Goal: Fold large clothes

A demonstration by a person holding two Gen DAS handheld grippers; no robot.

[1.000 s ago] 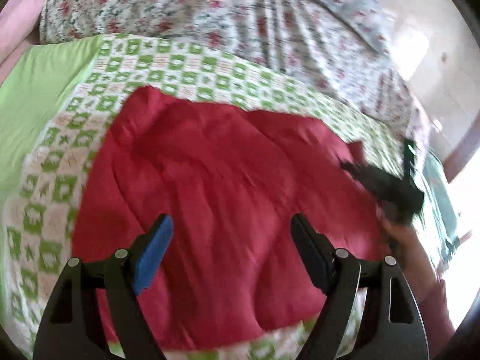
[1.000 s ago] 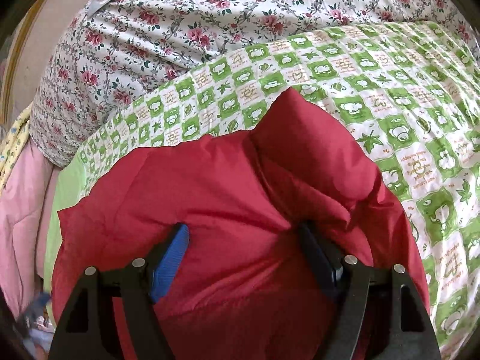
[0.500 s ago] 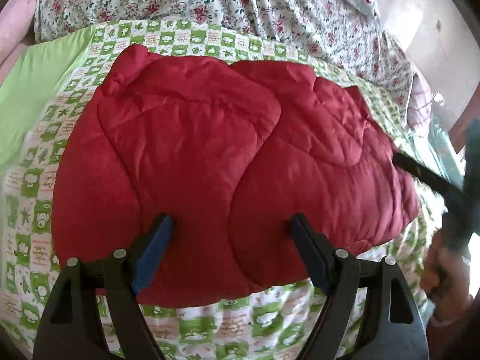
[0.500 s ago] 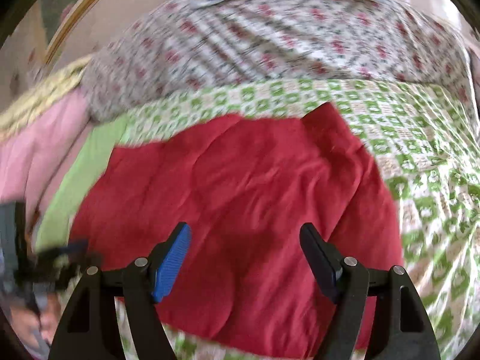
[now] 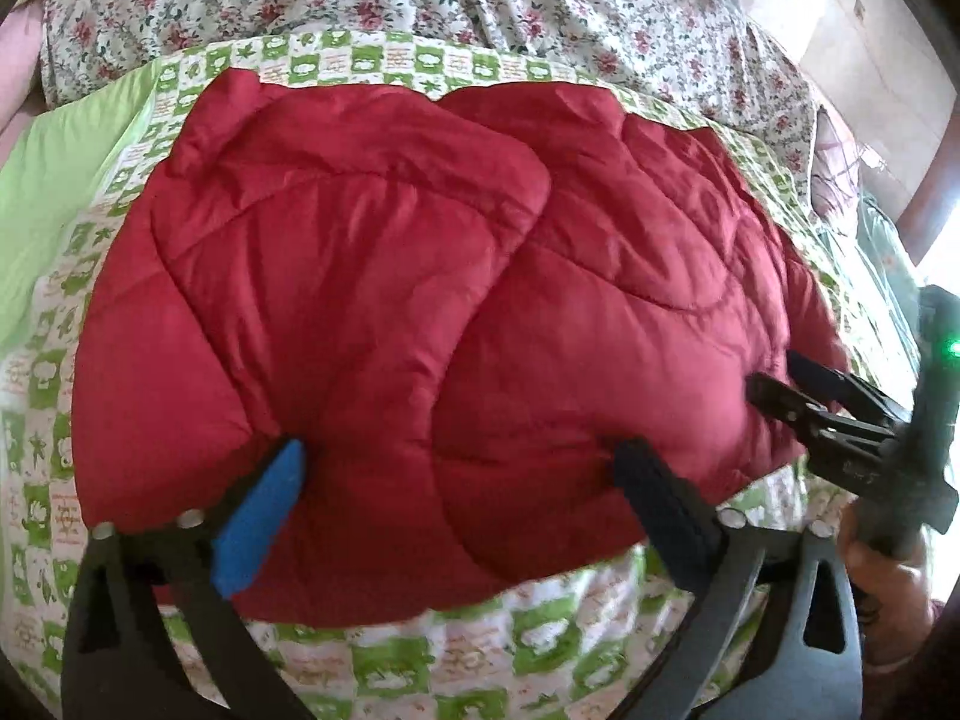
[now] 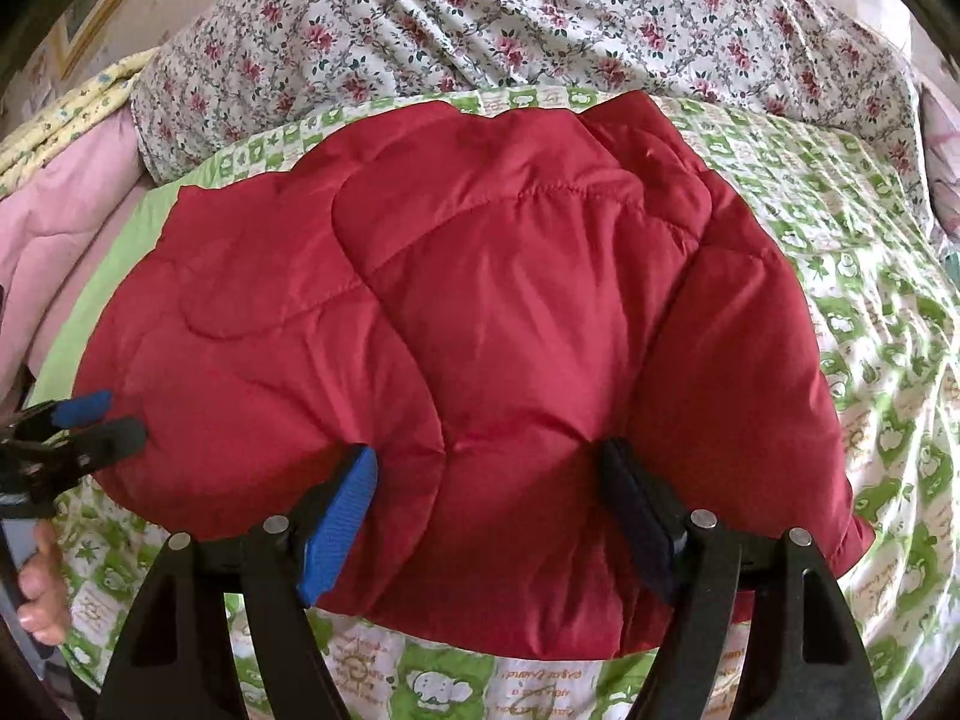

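Note:
A red quilted padded jacket (image 5: pixel 420 276) lies folded in a thick bundle on a green-and-white patterned sheet (image 5: pixel 480 654); it also shows in the right wrist view (image 6: pixel 480 312). My left gripper (image 5: pixel 462 480) is open, its fingers pressed against the near edge of the jacket's left part. My right gripper (image 6: pixel 492 492) is open, its fingers against the near edge of the right part. Each gripper appears in the other's view, the right gripper at the jacket's right edge (image 5: pixel 792 384) and the left gripper at its left edge (image 6: pixel 96 420).
A floral quilt (image 6: pixel 540 30) is heaped behind the jacket. Pink bedding (image 6: pixel 54 228) and a plain green sheet edge (image 5: pixel 54 180) lie to the left. A wall and wooden frame (image 5: pixel 924 198) stand at the right.
The jacket has been folded over into a compact bundle. Both grippers came down and forward to its near edge, the right one letting go of the cloth it pushed.

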